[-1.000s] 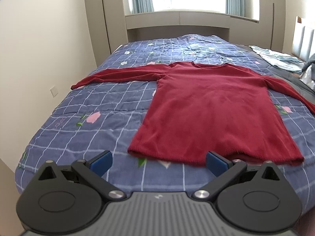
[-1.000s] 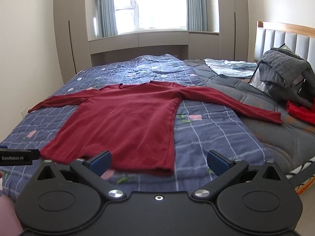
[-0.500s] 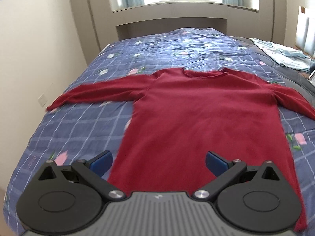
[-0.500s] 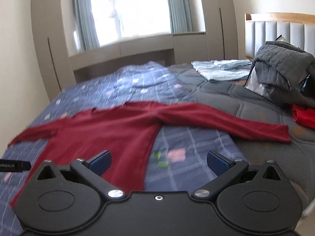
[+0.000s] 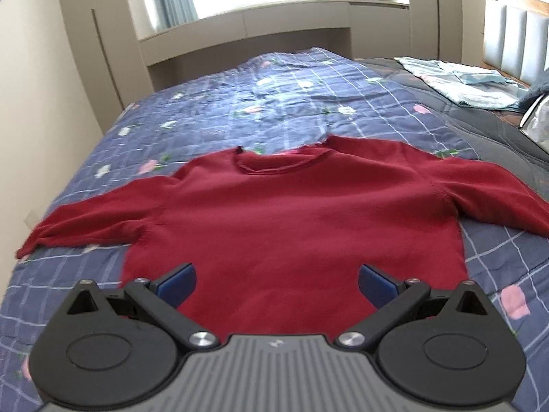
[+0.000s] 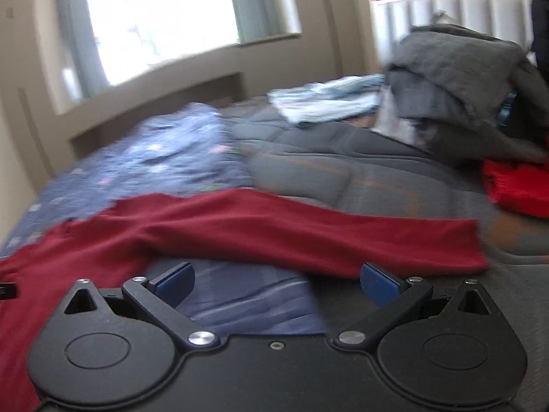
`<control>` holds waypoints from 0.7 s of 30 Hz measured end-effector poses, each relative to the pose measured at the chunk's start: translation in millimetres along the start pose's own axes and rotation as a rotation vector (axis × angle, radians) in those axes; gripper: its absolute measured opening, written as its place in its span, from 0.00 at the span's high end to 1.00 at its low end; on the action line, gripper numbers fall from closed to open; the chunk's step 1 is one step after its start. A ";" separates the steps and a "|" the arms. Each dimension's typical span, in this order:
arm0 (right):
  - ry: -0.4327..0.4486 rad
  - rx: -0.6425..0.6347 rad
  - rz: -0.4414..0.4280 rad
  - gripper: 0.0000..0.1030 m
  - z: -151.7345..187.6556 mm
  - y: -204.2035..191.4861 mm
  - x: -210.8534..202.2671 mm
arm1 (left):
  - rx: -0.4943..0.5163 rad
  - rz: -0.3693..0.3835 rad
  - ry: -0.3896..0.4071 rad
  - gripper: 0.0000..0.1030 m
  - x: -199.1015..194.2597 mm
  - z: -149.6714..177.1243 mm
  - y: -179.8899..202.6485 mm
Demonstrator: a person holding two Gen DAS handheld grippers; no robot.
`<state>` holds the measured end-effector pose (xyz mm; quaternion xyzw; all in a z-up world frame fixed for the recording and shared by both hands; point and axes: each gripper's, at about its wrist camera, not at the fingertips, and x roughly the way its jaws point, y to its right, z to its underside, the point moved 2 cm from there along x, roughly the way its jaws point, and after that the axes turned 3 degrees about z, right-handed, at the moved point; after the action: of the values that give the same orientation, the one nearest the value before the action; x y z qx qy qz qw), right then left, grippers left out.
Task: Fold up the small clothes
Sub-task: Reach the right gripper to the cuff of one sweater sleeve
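Observation:
A dark red long-sleeved sweater (image 5: 302, 219) lies flat on the bed, neck away from me, sleeves spread left and right. My left gripper (image 5: 277, 285) is open and empty, hovering over the sweater's body. In the right wrist view the sweater's right sleeve (image 6: 308, 233) stretches across the bed to its cuff (image 6: 470, 243). My right gripper (image 6: 277, 283) is open and empty, just in front of that sleeve, above the quilt.
The blue checked floral quilt (image 5: 212, 120) covers the bed's left part, a grey cover (image 6: 343, 171) the right. A pale blue folded cloth (image 6: 326, 103), a grey jacket pile (image 6: 463, 86) and a bright red garment (image 6: 514, 185) lie by the headboard. A wall runs along the left.
Both grippers have moved forward over the bed. The left one went from the hem to above the sweater's body. The right one swung right toward the right sleeve.

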<state>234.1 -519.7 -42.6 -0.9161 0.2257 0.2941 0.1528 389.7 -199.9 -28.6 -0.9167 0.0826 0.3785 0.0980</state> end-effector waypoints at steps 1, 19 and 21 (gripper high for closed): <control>-0.015 0.033 0.036 0.00 -0.2 11.0 6.1 | 0.002 0.007 -0.006 0.00 7.2 -0.9 6.1; -0.039 0.526 0.160 0.26 12.4 150.1 54.0 | -0.009 0.071 -0.057 0.00 38.9 38.2 23.7; -0.055 0.576 0.138 0.33 13.3 151.8 61.7 | -0.010 0.065 -0.058 0.00 38.0 37.8 23.4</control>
<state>196.1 -663.5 -112.8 -0.8093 0.3574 0.2523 0.3920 385.4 -216.4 -84.5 -0.9027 0.1079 0.4081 0.0836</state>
